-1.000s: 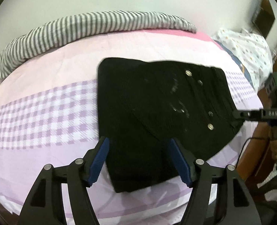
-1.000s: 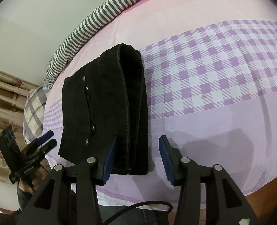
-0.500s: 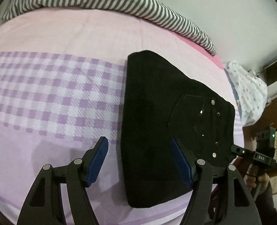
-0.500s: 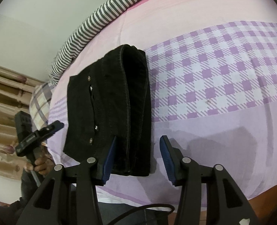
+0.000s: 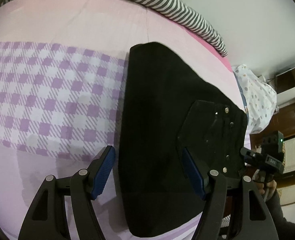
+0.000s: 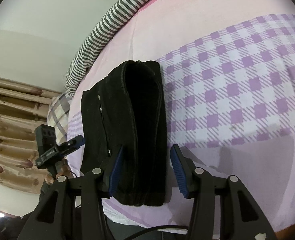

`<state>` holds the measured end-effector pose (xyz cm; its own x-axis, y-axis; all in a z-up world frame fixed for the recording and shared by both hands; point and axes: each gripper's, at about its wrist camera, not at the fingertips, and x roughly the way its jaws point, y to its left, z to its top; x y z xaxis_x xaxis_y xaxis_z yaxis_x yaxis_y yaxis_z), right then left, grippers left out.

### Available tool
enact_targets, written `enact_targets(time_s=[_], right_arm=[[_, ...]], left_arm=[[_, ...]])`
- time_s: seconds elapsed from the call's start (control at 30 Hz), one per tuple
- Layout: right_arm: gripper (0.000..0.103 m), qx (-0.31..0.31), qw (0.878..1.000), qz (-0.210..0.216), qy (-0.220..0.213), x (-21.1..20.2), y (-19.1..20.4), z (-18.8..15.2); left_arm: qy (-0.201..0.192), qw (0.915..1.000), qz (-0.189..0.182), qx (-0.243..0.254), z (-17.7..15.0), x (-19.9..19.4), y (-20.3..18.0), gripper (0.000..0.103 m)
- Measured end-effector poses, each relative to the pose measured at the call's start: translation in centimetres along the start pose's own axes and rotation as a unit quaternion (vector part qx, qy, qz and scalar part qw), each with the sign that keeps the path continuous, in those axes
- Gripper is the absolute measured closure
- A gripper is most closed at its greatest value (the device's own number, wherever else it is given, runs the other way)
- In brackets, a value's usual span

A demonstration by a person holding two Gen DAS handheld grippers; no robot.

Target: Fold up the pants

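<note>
Bed (image 5: 71,40) covered by pink sheet with purple check band; striped bolster (image 5: 187,18) laid along far edge. Black pants (image 5: 157,120), folded into thick stack, laid on sheet near front edge of bed; riveted pocket turned up, folded edges seen from right wrist view (image 6: 145,120). Left gripper (image 5: 149,172) held over near end of pants, jaws apart, nothing pinched. Right gripper (image 6: 146,166) straddling stack's near end, jaws parted, pads not seen pressing cloth.
</note>
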<state>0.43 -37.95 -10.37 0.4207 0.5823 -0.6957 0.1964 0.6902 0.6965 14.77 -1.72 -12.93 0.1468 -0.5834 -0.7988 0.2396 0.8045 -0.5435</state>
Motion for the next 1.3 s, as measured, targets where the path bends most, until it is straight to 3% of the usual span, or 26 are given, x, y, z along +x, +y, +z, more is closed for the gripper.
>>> enact_targets(time_s=[0.23,0.4,0.7,0.87,1.0,1.13,1.3], right_arm=[[0.054,-0.003,1.0,0.011,0.009,0.5,-1.0,1.4],[0.055,0.003,0.998,0.053,0.025,1.6,-1.6,2.6],[0.055,-0.014,0.995,0.086,0.053,3.7,-0.6,3.6],[0.055,-0.02,0.994,0.086,0.057,4.4,0.1,3.4],[0.057,0.0,0.996,0.081,0.045,4.1,-0.2,2.9],[0.067,-0.007,0.998,0.064,0.025,3.5,0.4,2.5],[0.074,0.0,0.999,0.05,0.011,3.1,1.7,2.2]], left_arm=[[-0.003,0.9999,-0.015,0.009,0.5,0.5,-0.2,0.033],[0.003,0.9996,-0.018,0.023,1.3,1.1,-0.7,0.033],[0.002,0.9989,-0.034,0.031,2.1,1.7,-1.0,0.03],[0.002,0.9983,-0.021,0.053,2.3,2.2,-2.2,0.021],[-0.004,0.9979,0.004,0.064,1.9,2.3,-3.0,0.021],[-0.011,0.9967,0.043,0.069,1.6,2.3,-3.2,0.041],[-0.029,0.9961,0.044,0.07,1.1,1.4,-3.5,0.064]])
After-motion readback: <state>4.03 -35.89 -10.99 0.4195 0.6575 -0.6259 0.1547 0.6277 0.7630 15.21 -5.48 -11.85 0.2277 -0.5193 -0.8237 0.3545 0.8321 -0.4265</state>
